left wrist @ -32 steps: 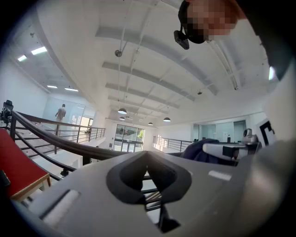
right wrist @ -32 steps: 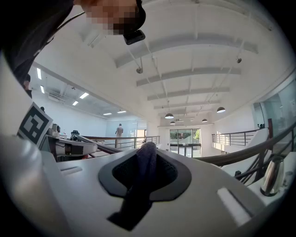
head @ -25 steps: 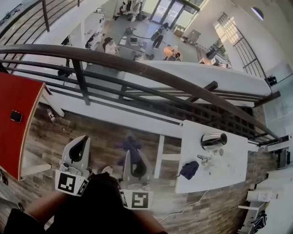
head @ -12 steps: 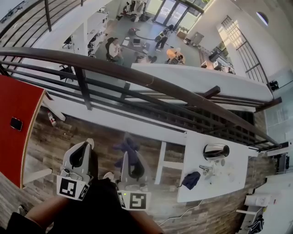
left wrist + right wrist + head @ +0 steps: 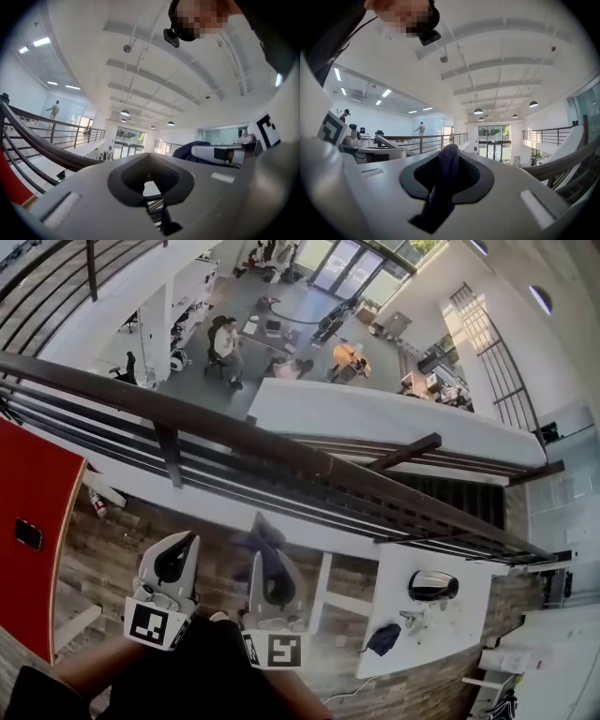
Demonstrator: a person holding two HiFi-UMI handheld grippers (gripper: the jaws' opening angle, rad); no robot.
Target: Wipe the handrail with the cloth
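Right now your right gripper [image 5: 269, 563] pinches the dark blue cloth [image 5: 261, 538], which the head view shows apart from the dark curved metal handrail [image 5: 281, 451].
Your right jaws are closed on a fold of the cloth, which stands up between them. Your left gripper [image 5: 180, 549] sits just beside the right one, its jaws drawn together with nothing between them. The handrail crosses ahead of both grippers, from upper left to lower right, with thinner bars under it. A white table [image 5: 464, 634] stands on the wooden floor beyond.

The left gripper [image 5: 184, 546] and right gripper [image 5: 269, 561] are pale grey shells (dark teardrop openings), each bearing a black-and-white marker cube [image 5: 155, 626]; the clothing [image 5: 202, 673] is black.
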